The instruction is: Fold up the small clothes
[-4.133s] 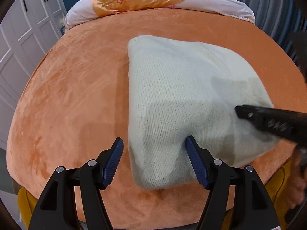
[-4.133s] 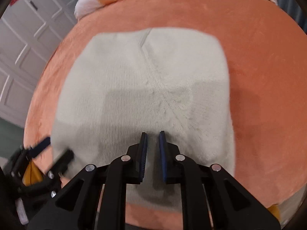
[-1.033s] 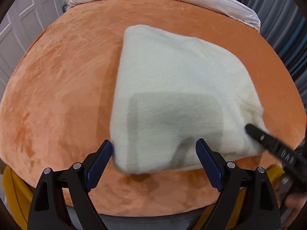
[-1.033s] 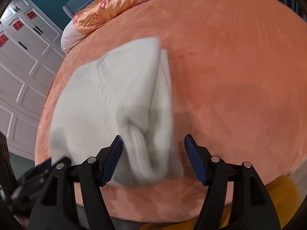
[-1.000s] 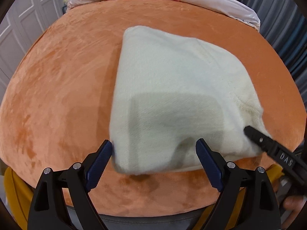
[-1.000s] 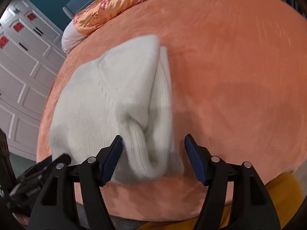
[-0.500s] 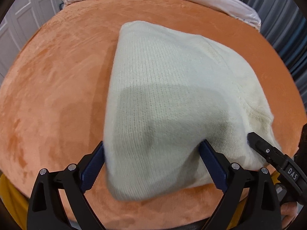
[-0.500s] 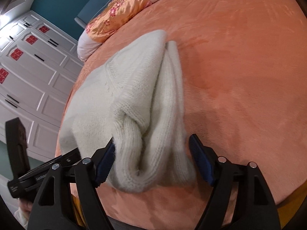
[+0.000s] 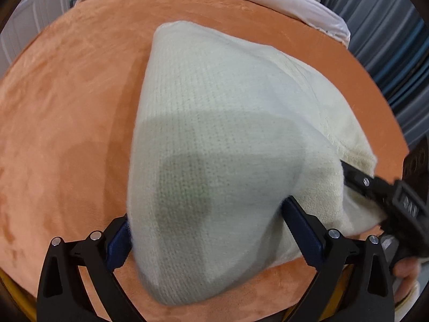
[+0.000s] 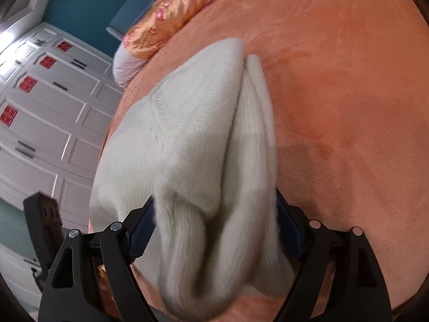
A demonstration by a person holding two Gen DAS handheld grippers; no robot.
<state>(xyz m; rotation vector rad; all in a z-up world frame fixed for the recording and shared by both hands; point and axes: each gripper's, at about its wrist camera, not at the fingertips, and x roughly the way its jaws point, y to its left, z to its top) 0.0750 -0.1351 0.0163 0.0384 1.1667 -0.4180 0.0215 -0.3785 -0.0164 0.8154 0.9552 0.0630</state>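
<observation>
Step in hand, as judged: the near edge of the folded knit is to be gripped at both corners for the next fold or lift. The left tongs (image 9: 206,230) are held wide apart, the near left corner of the cream knitted garment (image 9: 214,123) bulging between the blue pads (image 9: 300,230); cloth touches both pads but a firm clamp is not shown. The right tongs (image 10: 214,228) are likewise spread, the bunched near right end of the garment (image 10: 193,145) filling the gap. It is advised that all layers be caught before closing, since several folds are stacked at that end and a lower one could be missed. Both grips are best taken level and lifted together, so the fold stays square and nothing sags in the middle.

The garment is thick, soft, ribbed at the near right end, already folded into a rough block. It lies on the orange plush bed cover (image 9: 67,94), close to the near edge, running toward the far side. A seam line is seen across its top. Far beyond it lies an orange floral pillow (image 10: 171,16).
</observation>
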